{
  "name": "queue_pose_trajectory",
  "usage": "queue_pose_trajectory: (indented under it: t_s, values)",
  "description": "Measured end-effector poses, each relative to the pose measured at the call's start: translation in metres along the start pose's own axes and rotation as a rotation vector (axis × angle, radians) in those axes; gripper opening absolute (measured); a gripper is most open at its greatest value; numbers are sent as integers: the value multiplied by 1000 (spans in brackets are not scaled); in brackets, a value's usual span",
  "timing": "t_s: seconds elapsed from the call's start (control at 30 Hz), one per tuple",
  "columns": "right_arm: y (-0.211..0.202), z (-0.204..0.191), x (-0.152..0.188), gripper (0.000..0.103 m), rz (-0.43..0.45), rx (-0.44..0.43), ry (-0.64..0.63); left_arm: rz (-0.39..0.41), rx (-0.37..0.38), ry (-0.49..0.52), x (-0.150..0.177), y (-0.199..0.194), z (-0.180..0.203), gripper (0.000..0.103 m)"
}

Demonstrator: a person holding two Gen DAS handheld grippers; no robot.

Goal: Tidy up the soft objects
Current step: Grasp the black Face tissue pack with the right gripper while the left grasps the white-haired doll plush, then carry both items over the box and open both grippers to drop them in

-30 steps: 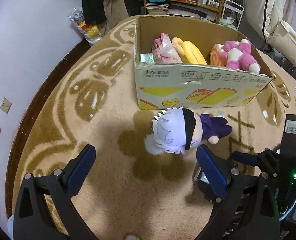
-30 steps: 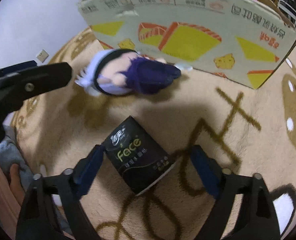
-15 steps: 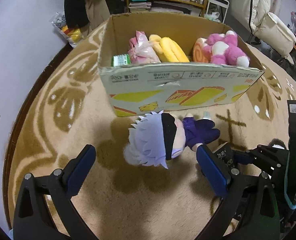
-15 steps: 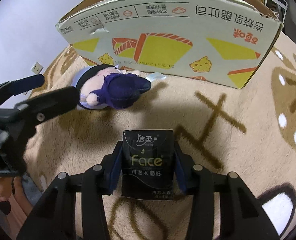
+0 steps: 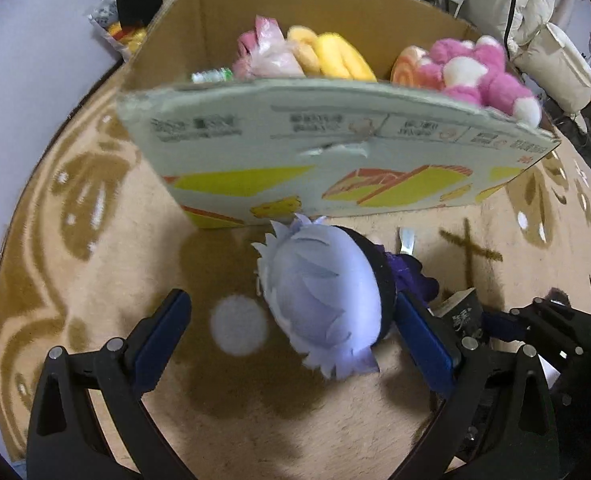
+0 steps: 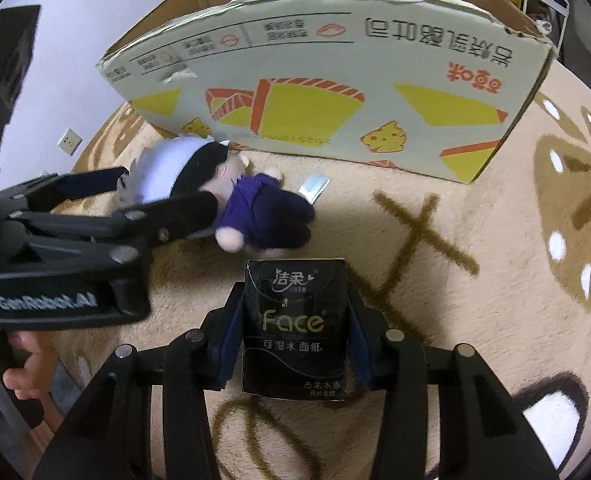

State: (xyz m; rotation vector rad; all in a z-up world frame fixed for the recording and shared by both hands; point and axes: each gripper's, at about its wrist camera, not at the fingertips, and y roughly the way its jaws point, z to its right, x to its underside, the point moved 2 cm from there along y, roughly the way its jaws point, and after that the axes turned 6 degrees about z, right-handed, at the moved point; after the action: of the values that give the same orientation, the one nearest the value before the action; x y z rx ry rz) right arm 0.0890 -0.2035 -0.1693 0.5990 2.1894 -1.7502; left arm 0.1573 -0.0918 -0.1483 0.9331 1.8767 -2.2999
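Observation:
A plush doll [image 5: 323, 300] with pale lilac hair, a black blindfold and a purple body lies on the carpet in front of the cardboard box [image 5: 335, 152]; it also shows in the right wrist view [image 6: 215, 188]. My left gripper [image 5: 291, 332] is open, its jaws on either side of the doll's head, the right pad touching it. My right gripper [image 6: 295, 320] is shut on a black tissue pack [image 6: 293, 324] just above the carpet. The box [image 6: 335, 80] holds a pink plush [image 5: 479, 68], a yellow plush [image 5: 335, 56] and a pink bag [image 5: 263, 56].
A patterned beige-and-brown carpet [image 5: 95, 260] covers the floor. A small white label [image 6: 313, 186] lies by the box. A wall with a socket [image 6: 70, 142] is on the left. Shelves and a white bag [image 5: 555, 64] stand behind the box.
My left gripper has moved forward and down so its open jaws now flank the doll's head. My right gripper closed on the tissue pack and keeps holding it.

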Motion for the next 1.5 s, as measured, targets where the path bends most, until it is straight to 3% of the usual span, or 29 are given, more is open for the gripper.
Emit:
queue_pose_trajectory:
  t_s: [0.1, 0.2, 0.43, 0.7, 1.2, 1.5]
  values:
    - [-2, 5, -2, 49, 1, 10, 7, -9, 7, -6, -1, 6, 1, 101]
    - [-4, 7, -3, 49, 4, 8, 11, 2, 32, -20, -2, 5, 0, 94]
    - [-16, 12, -6, 49, 29, 17, 5, 41, 106, -19, -5, -2, 6, 58]
    - [-34, 16, -10, 49, 73, 18, 7, 84, 36, 7, 4, -12, 22, 54]
    - [-74, 32, -14, 49, 184, -12, 39, 253, -142, -49, 23, -77, -4, 54]
    - [-113, 15, -23, 49, 326, -21, 0, 387, -198, -59, 16, -123, -13, 54]
